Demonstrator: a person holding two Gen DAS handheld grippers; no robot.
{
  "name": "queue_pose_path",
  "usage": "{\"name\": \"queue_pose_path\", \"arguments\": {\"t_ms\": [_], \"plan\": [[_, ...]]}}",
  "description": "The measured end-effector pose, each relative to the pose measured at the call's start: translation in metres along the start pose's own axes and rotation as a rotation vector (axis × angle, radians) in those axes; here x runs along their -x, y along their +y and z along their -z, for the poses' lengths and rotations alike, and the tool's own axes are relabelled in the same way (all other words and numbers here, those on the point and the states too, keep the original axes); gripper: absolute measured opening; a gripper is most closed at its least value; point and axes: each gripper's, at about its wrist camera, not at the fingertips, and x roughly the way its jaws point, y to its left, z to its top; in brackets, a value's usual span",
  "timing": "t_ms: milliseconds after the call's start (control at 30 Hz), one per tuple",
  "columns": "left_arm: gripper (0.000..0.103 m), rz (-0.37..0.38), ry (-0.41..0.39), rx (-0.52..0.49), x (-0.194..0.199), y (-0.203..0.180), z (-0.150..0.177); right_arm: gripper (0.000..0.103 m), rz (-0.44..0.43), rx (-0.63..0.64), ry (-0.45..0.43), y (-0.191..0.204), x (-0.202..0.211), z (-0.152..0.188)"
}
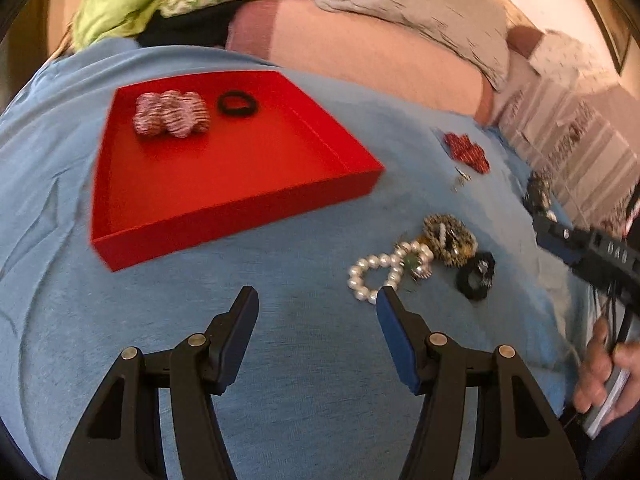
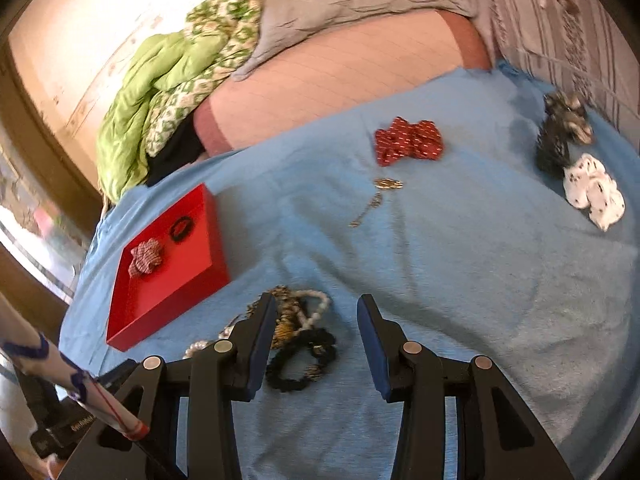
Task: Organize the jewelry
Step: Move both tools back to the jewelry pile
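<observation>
Both claws gape empty: left gripper (image 1: 316, 300) beside a pearl bracelet (image 1: 374, 276) on the blue bedspread (image 1: 280, 360), right gripper (image 2: 316, 310) near a black scrunchie (image 2: 298, 362). Beads look slippery; pinching across one strand seems best.

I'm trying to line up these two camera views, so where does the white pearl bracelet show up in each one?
Left wrist view: the white pearl bracelet lies lower right of centre, just beyond the left claw's right fingertip.
Right wrist view: the bracelet lies lower centre-left, partly hidden behind the right claw's left finger.
Shared landmark: the shallow red tray.
</observation>
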Motion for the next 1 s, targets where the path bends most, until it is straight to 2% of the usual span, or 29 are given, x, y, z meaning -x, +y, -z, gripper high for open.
{"name": "queue_pose_path", "arguments": {"t_ms": [133,233,300,333,367,400,433,533,733,867,967,1000], "plan": [[0.058,-0.031,-0.005,-0.111,-0.015,-0.024,-0.003,0.045,-0.002,-0.001,0.004,-0.003,-0.001,-0.001],[0.053,-0.064,0.007,-0.171,-0.032,-0.039,-0.007,0.045,-0.007,-0.002,0.009,-0.004,-0.001,0.000],[0.041,-0.079,0.025,-0.186,-0.041,-0.042,-0.009,0.045,-0.010,0.009,0.016,-0.003,-0.002,0.001],[0.040,-0.081,0.020,-0.196,-0.044,-0.044,-0.010,0.045,-0.010,0.016,0.018,-0.002,-0.003,0.002],[0.032,-0.090,0.005,-0.205,-0.045,-0.045,-0.011,0.045,-0.012,0.022,0.021,-0.001,-0.003,0.002],[0.014,-0.095,-0.005,-0.211,-0.046,-0.046,-0.013,0.045,-0.013,0.024,0.020,-0.001,-0.004,0.002],[0.009,-0.104,0.009,-0.214,-0.050,-0.046,-0.013,0.045,-0.013,0.023,0.020,-0.001,-0.004,0.002],[0.008,-0.085,-0.007,-0.213,-0.048,-0.048,-0.014,0.045,-0.025,0.000,0.034,-0.004,-0.008,0.001],[0.008,-0.004,-0.141,-0.177,-0.009,-0.041,-0.023,0.043,-0.049,-0.039,0.133,-0.007,-0.028,0.007],[0.008,0.000,-0.178,-0.152,0.003,-0.033,-0.026,0.040,-0.035,-0.002,0.188,0.000,-0.039,0.014],[0.008,-0.003,-0.180,-0.150,0.005,-0.032,-0.027,0.030,-0.010,0.028,0.246,0.006,-0.054,0.021],[0.008,-0.003,-0.182,-0.151,0.006,-0.032,-0.027,0.019,-0.001,0.037,0.258,0.007,-0.057,0.023]]}}
